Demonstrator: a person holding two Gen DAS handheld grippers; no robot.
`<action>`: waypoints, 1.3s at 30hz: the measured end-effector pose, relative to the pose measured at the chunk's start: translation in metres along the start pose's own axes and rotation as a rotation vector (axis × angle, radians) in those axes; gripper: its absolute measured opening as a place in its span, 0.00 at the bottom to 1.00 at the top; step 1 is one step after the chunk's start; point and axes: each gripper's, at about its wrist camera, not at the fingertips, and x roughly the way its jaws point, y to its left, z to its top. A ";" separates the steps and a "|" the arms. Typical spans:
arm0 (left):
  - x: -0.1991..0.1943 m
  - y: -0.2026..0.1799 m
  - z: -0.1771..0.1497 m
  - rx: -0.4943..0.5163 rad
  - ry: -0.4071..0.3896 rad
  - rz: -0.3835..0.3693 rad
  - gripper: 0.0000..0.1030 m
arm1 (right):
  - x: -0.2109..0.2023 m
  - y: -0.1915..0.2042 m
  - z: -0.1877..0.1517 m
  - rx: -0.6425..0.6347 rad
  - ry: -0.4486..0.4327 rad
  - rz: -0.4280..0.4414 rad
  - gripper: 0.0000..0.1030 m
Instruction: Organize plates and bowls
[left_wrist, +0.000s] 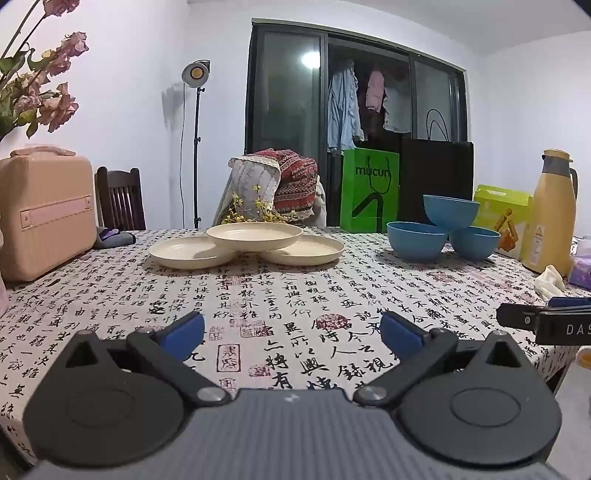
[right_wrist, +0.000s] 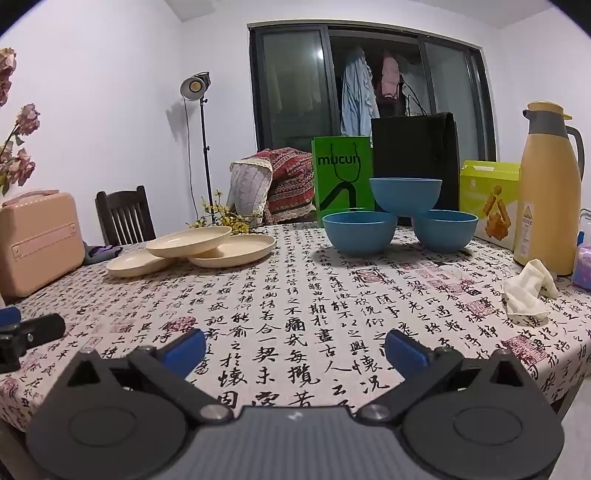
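Note:
Three cream plates sit at the far side of the table: a top plate (left_wrist: 254, 236) (right_wrist: 189, 240) rests across a left plate (left_wrist: 188, 253) (right_wrist: 135, 265) and a right plate (left_wrist: 306, 252) (right_wrist: 236, 252). Three blue bowls stand further right, a top bowl (left_wrist: 450, 210) (right_wrist: 405, 195) perched on a left bowl (left_wrist: 416, 240) (right_wrist: 359, 232) and a right bowl (left_wrist: 474, 242) (right_wrist: 445, 229). My left gripper (left_wrist: 293, 334) hangs open over the near tablecloth, empty. My right gripper (right_wrist: 295, 349) is open too, well short of the bowls.
The tablecloth (left_wrist: 295, 295) carries black calligraphy. A pink case (left_wrist: 44, 210) stands at the left with flowers (left_wrist: 37, 92). A yellow flask (right_wrist: 546, 192), a yellow-green box (right_wrist: 487, 199), a crumpled cloth (right_wrist: 528, 291), and green (right_wrist: 341, 177) and black bags (right_wrist: 413, 147) crowd the right and back. A chair (right_wrist: 125, 218) stands behind.

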 end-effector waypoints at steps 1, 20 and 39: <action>0.000 -0.001 0.000 0.000 0.002 -0.002 1.00 | 0.000 0.000 0.001 0.001 0.000 0.001 1.00; 0.010 -0.004 0.009 0.009 0.007 -0.040 1.00 | -0.001 -0.003 0.005 0.000 -0.010 0.012 1.00; 0.014 -0.010 0.033 0.016 -0.026 -0.072 1.00 | 0.002 -0.001 0.027 0.002 -0.044 0.012 1.00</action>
